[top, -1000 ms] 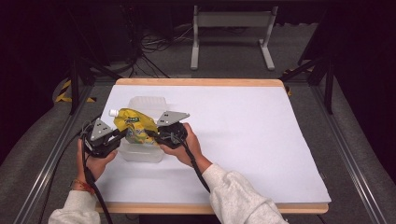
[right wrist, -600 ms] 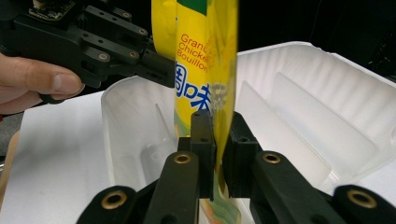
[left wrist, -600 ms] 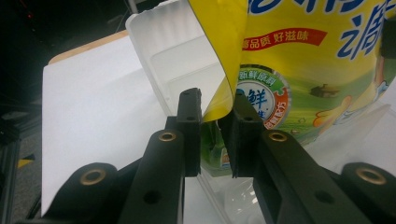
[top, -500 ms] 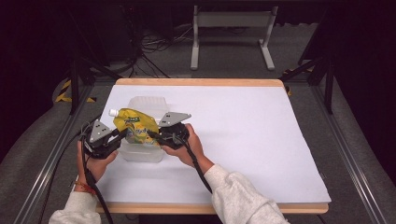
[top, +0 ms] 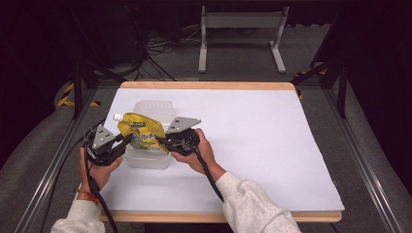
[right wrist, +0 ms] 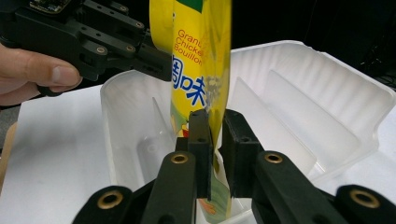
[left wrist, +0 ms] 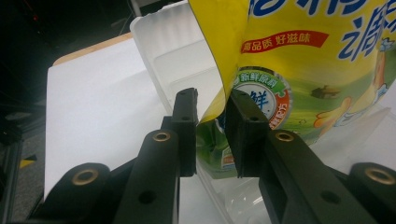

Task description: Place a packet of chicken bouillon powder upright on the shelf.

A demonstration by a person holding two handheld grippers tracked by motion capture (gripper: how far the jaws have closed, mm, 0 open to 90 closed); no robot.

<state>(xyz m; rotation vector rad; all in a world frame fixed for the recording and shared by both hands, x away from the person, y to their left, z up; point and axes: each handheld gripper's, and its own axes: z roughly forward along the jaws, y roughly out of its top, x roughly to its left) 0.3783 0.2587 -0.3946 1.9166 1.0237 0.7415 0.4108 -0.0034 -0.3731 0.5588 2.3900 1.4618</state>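
A yellow stand-up pouch (top: 141, 131) with a white cap hangs over an open clear plastic container (top: 145, 160) at the table's left. My left gripper (top: 127, 140) is shut on the pouch's left lower edge, and my right gripper (top: 159, 141) is shut on its right edge. In the left gripper view the jaws (left wrist: 211, 109) pinch the green printed corner of the pouch (left wrist: 299, 70), with the container (left wrist: 173, 51) behind. In the right gripper view the jaws (right wrist: 215, 122) clamp the thin side of the pouch (right wrist: 196, 56) above the divided container (right wrist: 299, 93). The left gripper (right wrist: 154, 56) faces it.
A white sheet (top: 252, 141) covers the wooden table, bare to the right of the container. The container's lid (top: 154, 108) lies open toward the far side. A metal stand (top: 238, 29) and cables sit on the floor beyond the table.
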